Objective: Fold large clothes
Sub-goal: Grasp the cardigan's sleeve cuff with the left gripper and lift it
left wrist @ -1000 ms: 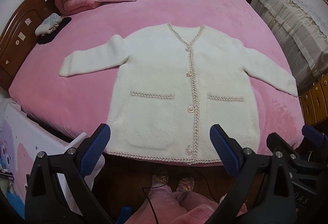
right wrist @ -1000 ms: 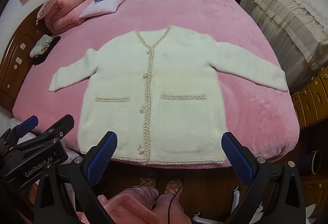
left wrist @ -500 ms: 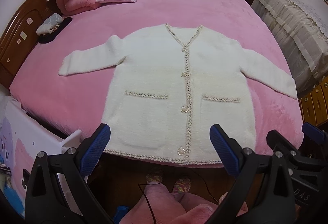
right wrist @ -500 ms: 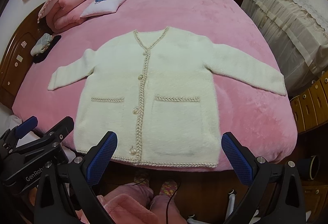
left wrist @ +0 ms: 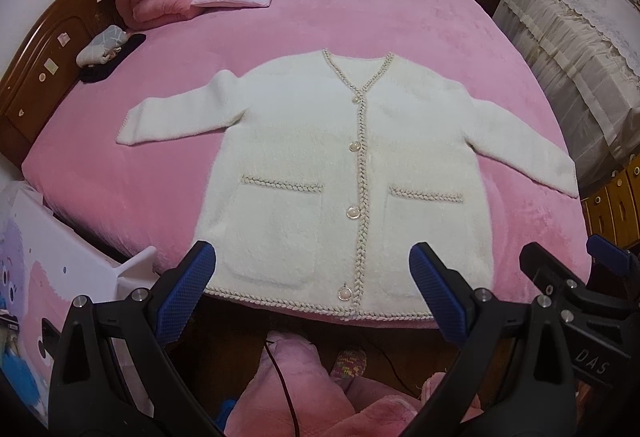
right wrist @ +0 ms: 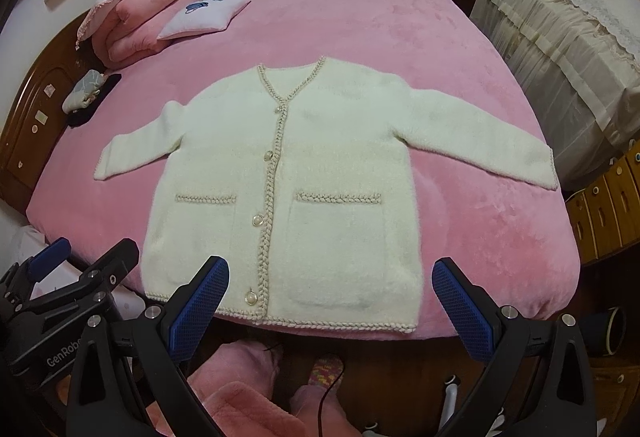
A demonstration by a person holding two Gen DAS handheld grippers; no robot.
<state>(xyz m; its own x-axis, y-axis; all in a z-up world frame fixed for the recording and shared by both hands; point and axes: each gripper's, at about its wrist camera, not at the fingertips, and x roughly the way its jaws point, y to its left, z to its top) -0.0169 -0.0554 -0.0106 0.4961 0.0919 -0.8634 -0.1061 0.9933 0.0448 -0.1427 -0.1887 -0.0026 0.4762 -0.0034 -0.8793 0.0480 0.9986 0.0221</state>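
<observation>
Left wrist view, white cardigan (left wrist: 332, 177) spread flat, buttoned, on pink bed (left wrist: 420, 29), left gripper (left wrist: 312, 287) spread wide, empty, above its hem; right wrist view, right gripper (right wrist: 330, 297) likewise wide apart, holding nothing, over cardigan's (right wrist: 304, 177) lower edge, pillow (right wrist: 204, 17) near headboard

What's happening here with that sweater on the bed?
A person is about to fold a fluffy white buttoned cardigan spread flat, front up, on a pink plush bed. They hold the left tongs and the right tongs, both open, near its hem. Neither grips anything; no fold is made yet.
</observation>
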